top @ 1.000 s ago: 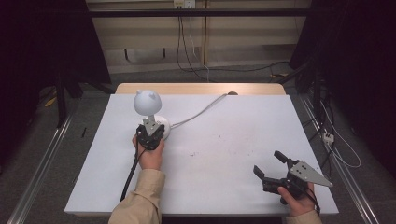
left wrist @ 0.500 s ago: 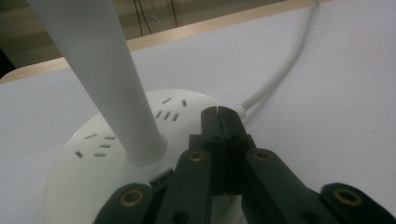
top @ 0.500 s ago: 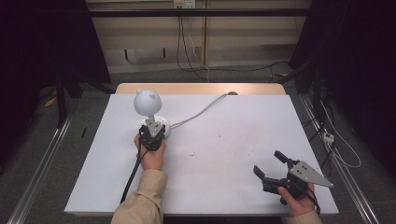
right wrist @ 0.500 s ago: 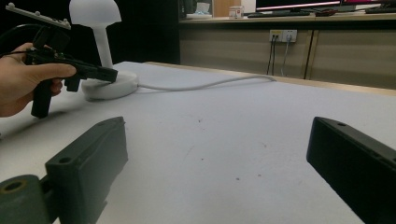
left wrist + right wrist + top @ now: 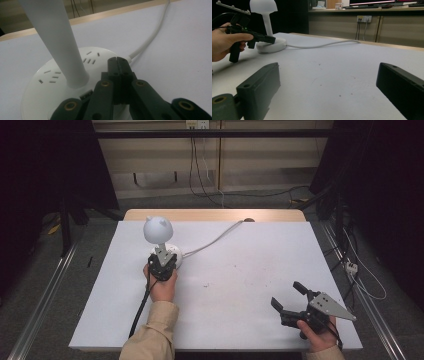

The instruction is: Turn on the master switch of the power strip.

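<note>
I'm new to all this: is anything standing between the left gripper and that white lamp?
Nothing visible. The left gripper, fingers closed together, sits right over the white lamp's round base, beside its stem.

High view: overhead, facing forward over the counter (image 5: 250, 285); left gripper view: close above the lamp base (image 5: 50, 82); right gripper view: low, distant, sharing that lamp base.

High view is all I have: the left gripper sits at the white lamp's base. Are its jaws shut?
Observer: Yes. In the left gripper view the left gripper has its jaws pressed together over the lamp base.
Operator: What is on that base?
Observer: Groups of socket slots around the stem.
Operator: And the right gripper?
Observer: The right gripper has its jaws wide apart, with only bare table between them.
</note>
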The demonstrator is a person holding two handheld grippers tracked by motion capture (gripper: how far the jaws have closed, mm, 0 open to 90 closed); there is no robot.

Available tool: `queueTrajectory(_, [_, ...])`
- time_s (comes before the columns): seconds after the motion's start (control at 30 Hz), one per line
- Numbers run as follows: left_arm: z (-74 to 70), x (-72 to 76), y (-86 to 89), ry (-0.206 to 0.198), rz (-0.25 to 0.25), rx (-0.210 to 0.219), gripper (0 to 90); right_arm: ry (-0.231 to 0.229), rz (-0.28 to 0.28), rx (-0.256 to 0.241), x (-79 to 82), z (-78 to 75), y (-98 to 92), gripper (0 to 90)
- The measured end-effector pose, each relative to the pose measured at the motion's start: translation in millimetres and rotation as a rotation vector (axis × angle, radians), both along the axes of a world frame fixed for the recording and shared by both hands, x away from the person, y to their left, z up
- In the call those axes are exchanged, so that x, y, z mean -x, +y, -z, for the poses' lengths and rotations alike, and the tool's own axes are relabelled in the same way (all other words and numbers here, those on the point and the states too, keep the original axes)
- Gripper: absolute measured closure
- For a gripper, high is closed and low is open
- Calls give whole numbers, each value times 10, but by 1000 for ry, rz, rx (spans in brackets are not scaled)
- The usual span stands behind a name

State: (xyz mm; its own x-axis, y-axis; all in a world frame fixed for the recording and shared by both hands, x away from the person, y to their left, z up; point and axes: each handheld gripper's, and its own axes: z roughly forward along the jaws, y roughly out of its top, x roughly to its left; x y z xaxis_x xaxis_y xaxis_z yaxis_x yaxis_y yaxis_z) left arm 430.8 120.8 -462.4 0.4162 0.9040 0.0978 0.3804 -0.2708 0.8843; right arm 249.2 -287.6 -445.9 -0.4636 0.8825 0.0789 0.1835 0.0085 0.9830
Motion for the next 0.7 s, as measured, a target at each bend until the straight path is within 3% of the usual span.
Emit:
queueTrajectory(0.2, [1,6,-17,-4,-4,-20,900,-2,0,-1,6,-6,5,45])
queueTrajectory(0.3, [1,1,-9,6,-6,-3,900,-4,0,-2,6,-9,-4,46])
queueTrajectory(0.7, [5,1,-28,7,-12,-18,900,-6,-4,0,6,-8,13,46])
